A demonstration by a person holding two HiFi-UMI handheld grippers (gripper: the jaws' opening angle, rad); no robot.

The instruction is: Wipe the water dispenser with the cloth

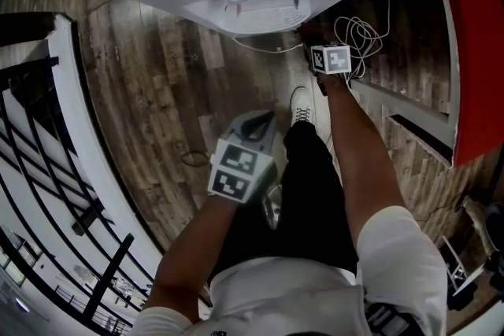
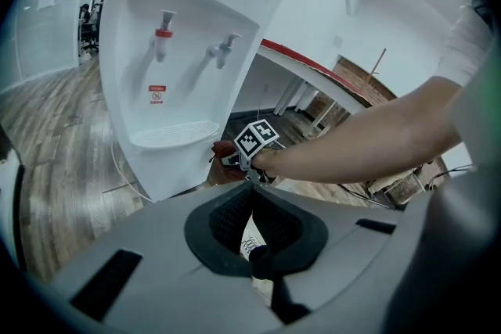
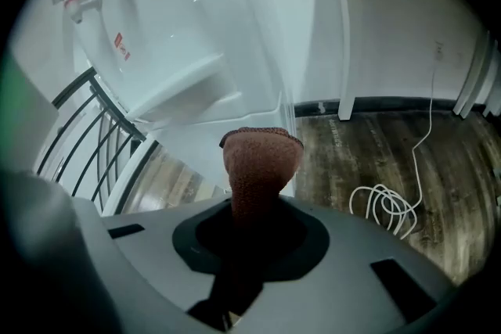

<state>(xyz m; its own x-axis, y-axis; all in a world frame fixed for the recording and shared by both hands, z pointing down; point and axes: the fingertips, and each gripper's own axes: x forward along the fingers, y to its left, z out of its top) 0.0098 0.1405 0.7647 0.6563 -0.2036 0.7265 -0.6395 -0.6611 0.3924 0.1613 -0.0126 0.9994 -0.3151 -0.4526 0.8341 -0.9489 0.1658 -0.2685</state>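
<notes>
Right gripper [image 3: 258,227]: fingers clamped on the cloth [image 3: 262,160], a rust-red fold that stands out past the tips. It appears to touch the lower side corner of the dispenser [image 3: 196,43], below the drip tray. Left gripper [image 2: 252,203] hangs low and well back, fingers closed on nothing. Judgement: the cloth is light, soft and floppy, so holding it close behind the fold keeps a firm pad forward, while the dispenser shell looks smooth, hard and possibly easy to rock, so moderate pressure suits.

The water dispenser [image 3: 180,27] is glossy, smooth white plastic that catches light. The cloth [image 3: 262,160] is a rough, nubbly reddish-brown knit. The floor [image 1: 165,83] is grainy, matt wood planking; the cable [image 3: 381,199] looks smooth, white.
</notes>
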